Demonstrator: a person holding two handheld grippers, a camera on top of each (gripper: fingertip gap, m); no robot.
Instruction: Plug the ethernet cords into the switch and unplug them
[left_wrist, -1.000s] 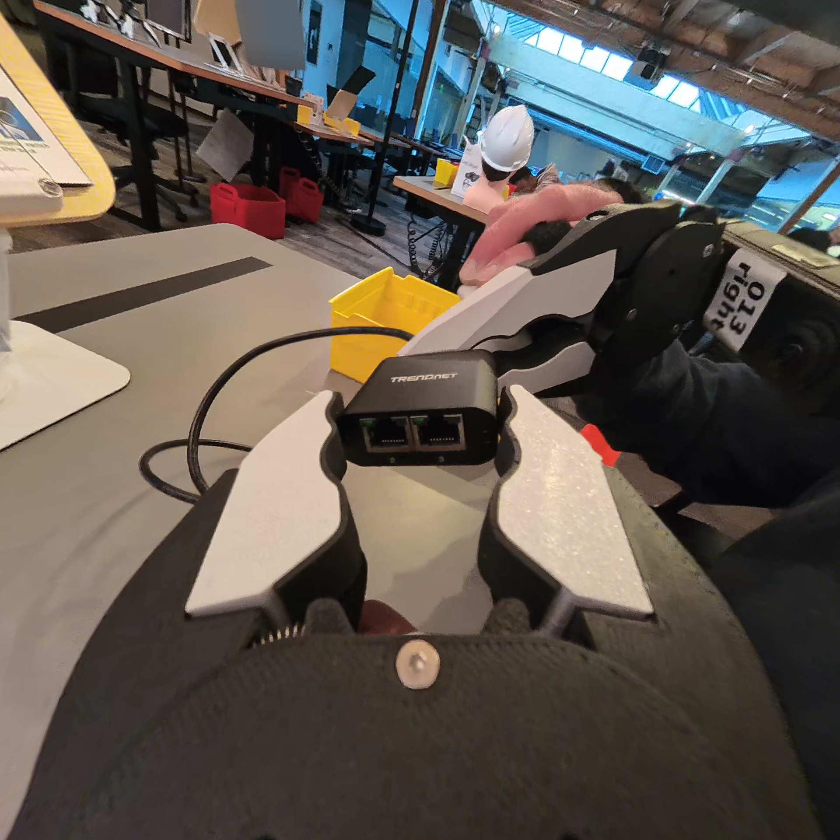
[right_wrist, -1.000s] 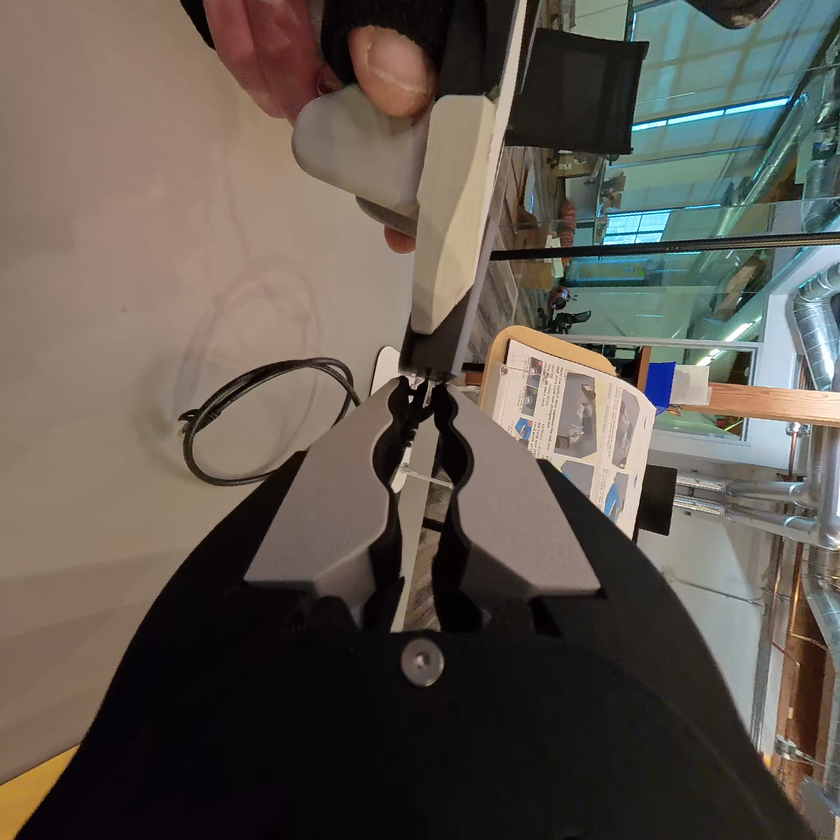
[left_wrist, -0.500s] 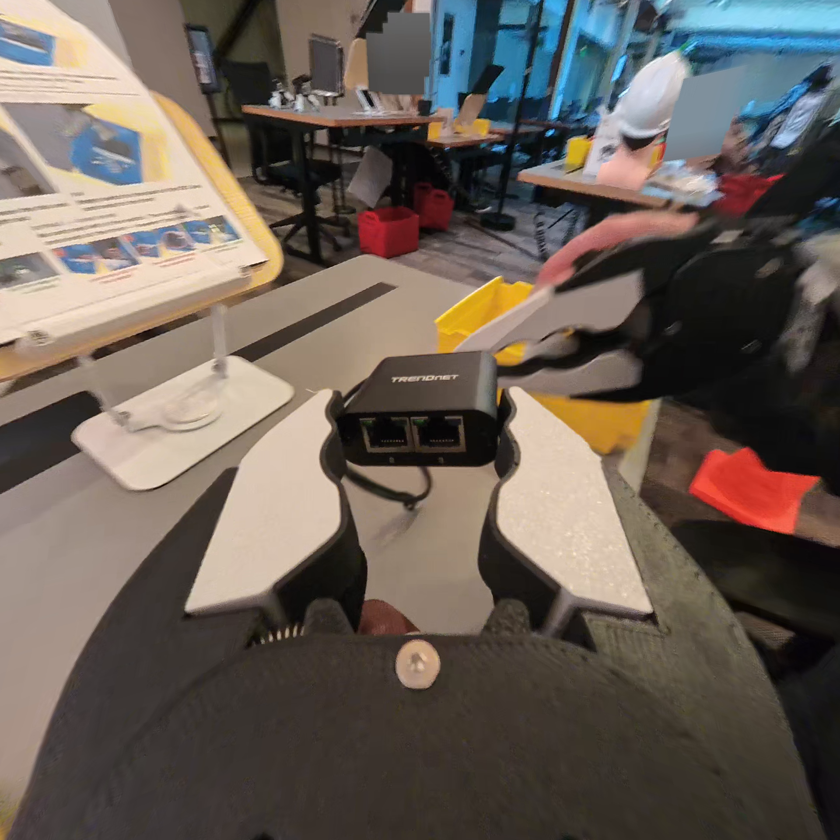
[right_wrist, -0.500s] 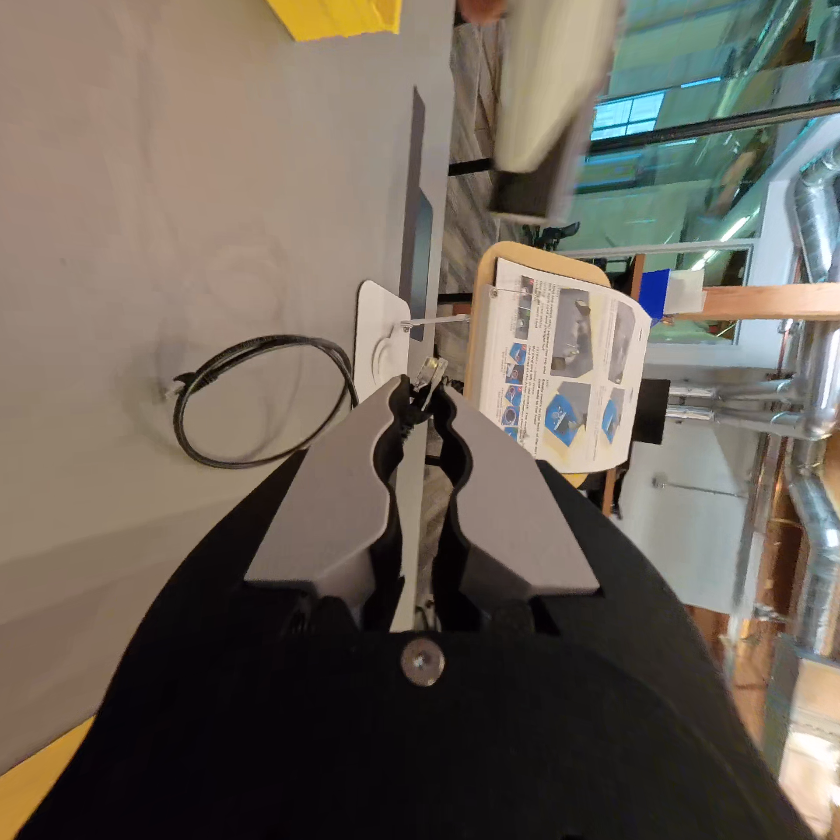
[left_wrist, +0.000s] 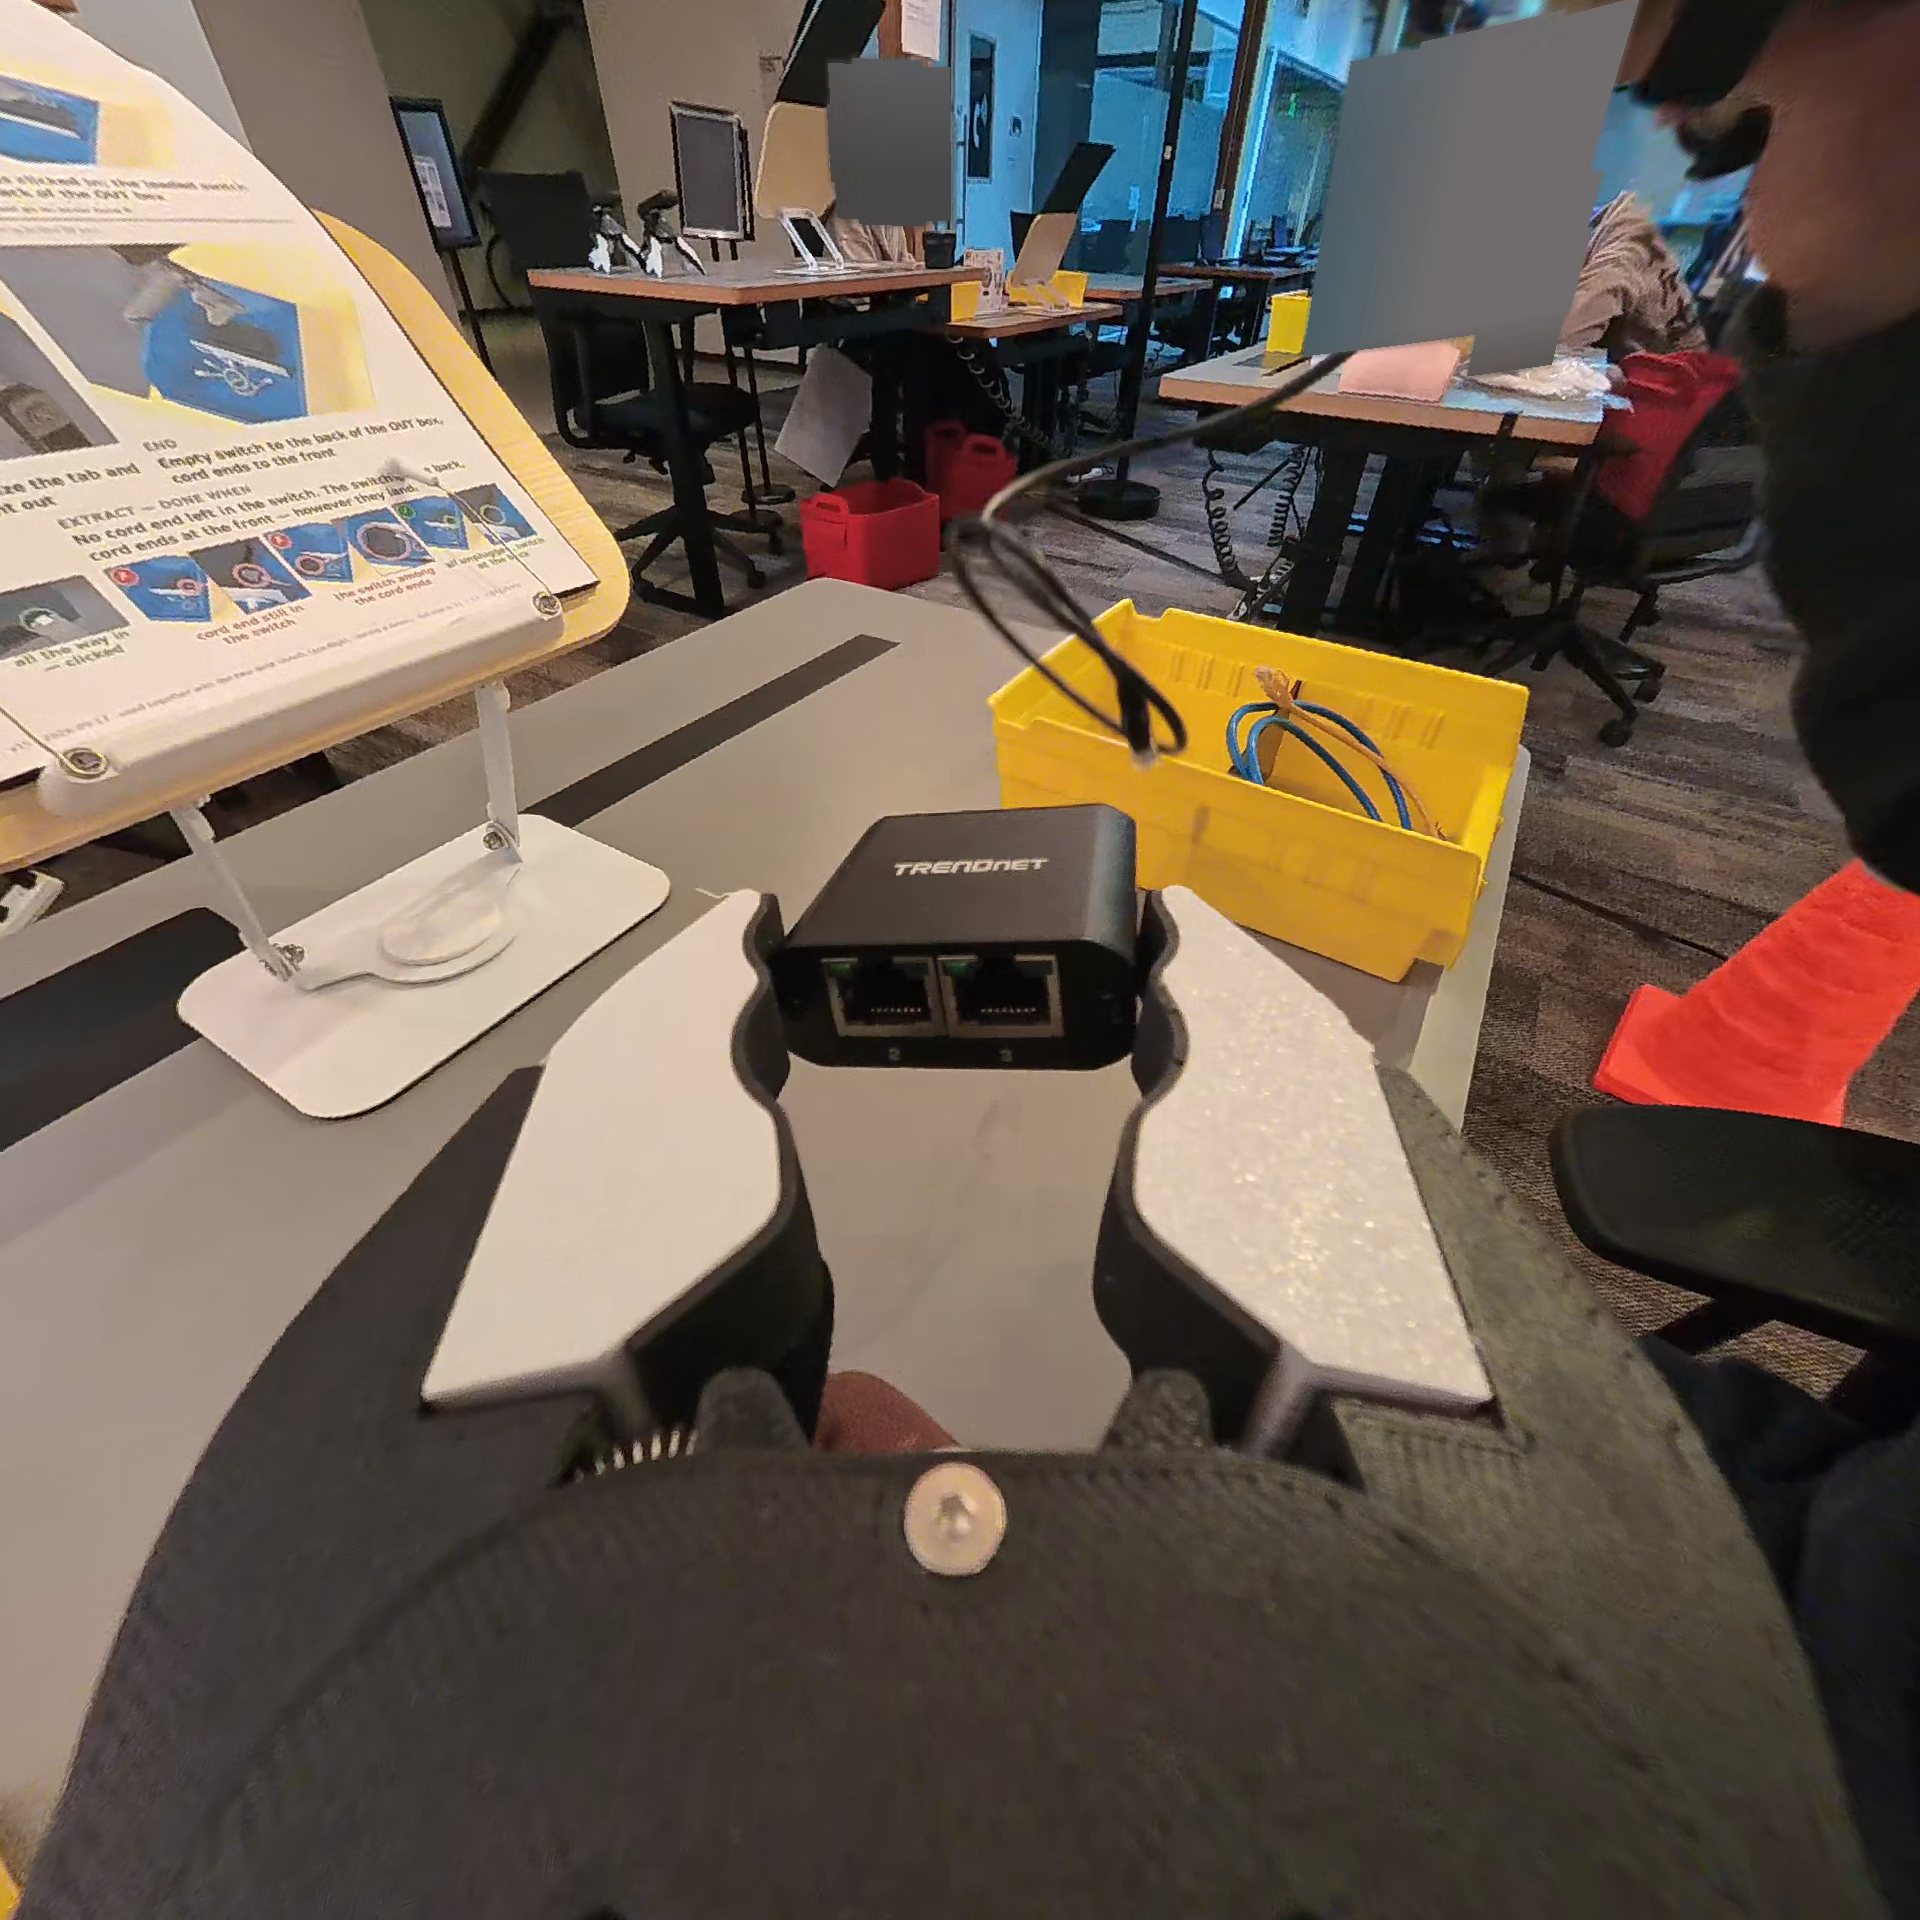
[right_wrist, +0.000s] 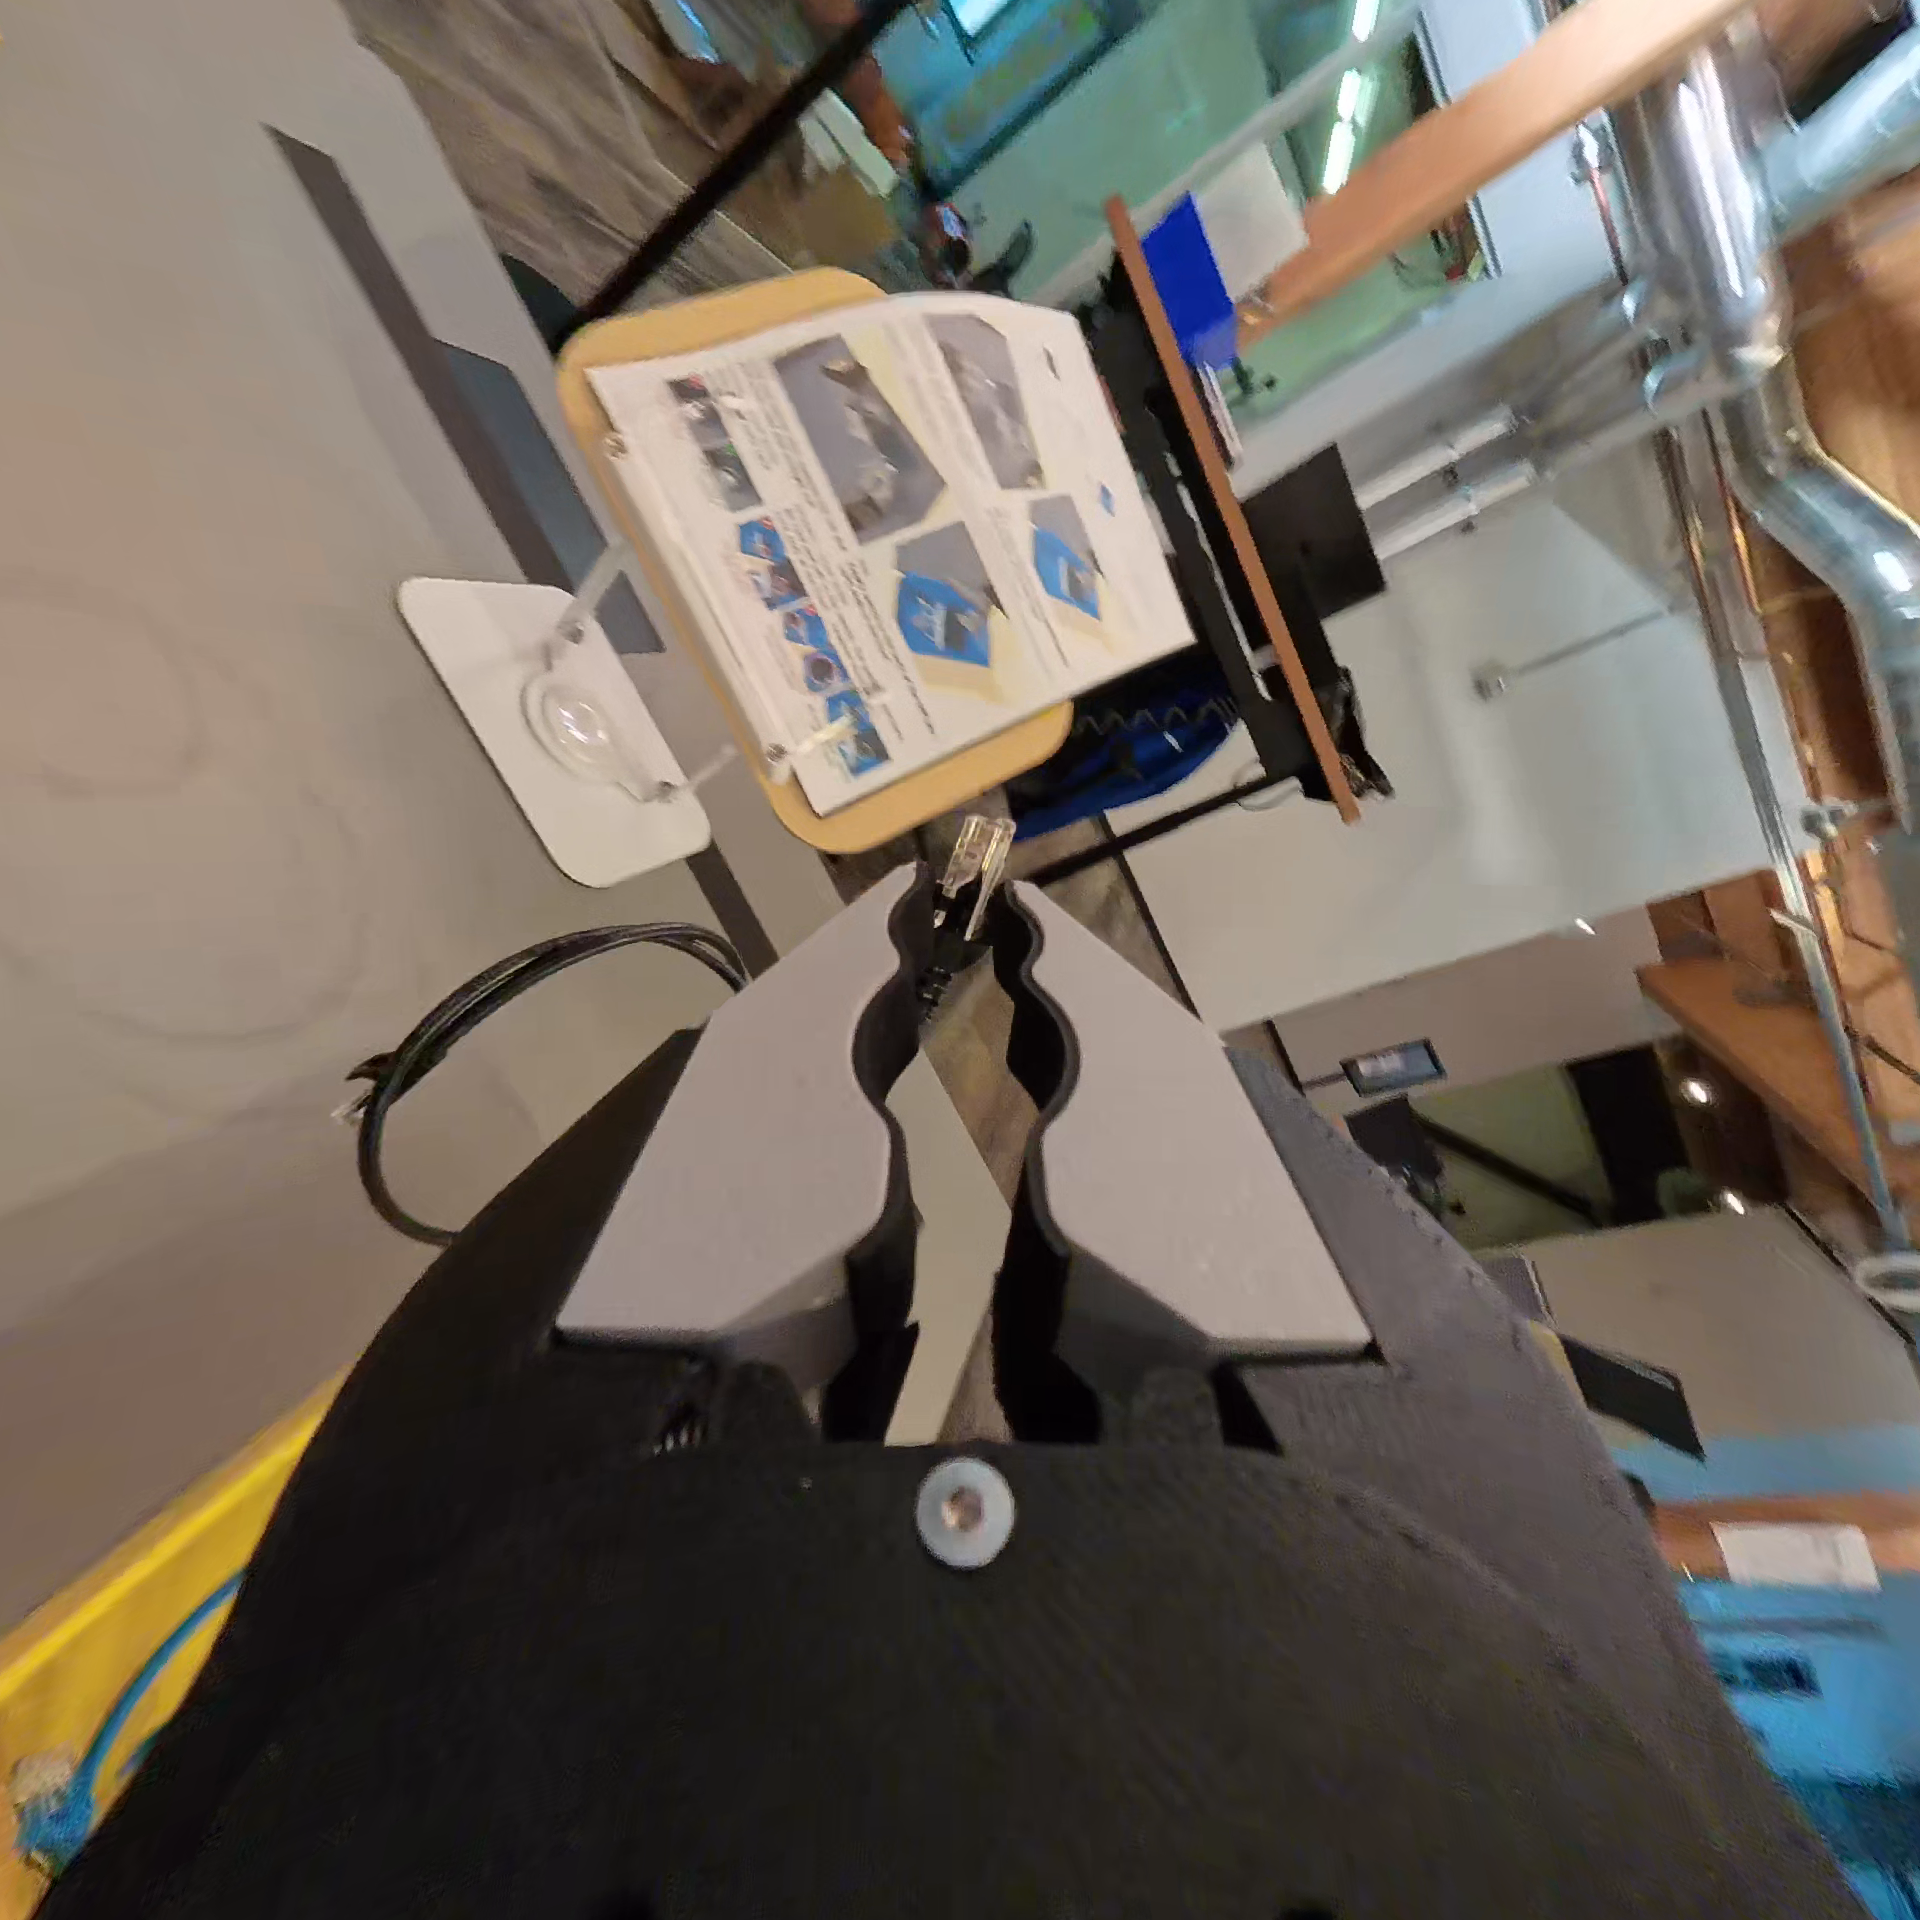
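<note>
The left gripper (left_wrist: 954, 977) has its jaws clamped on the sides of a small black switch (left_wrist: 961, 935), both front ports empty and facing the camera, held above the grey worktop (left_wrist: 312, 1195). The right gripper (right_wrist: 961, 925) has its jaws closed on a black cord (right_wrist: 499, 997) just behind its clear plug (right_wrist: 975, 850); the rest loops beside it, seemingly in the air. Farther off, a yellow bin (left_wrist: 1299, 831) holds blue and orange wires (left_wrist: 1320, 738), and an instruction sheet (left_wrist: 260, 436) stands on a white stand (left_wrist: 416, 977).
</note>
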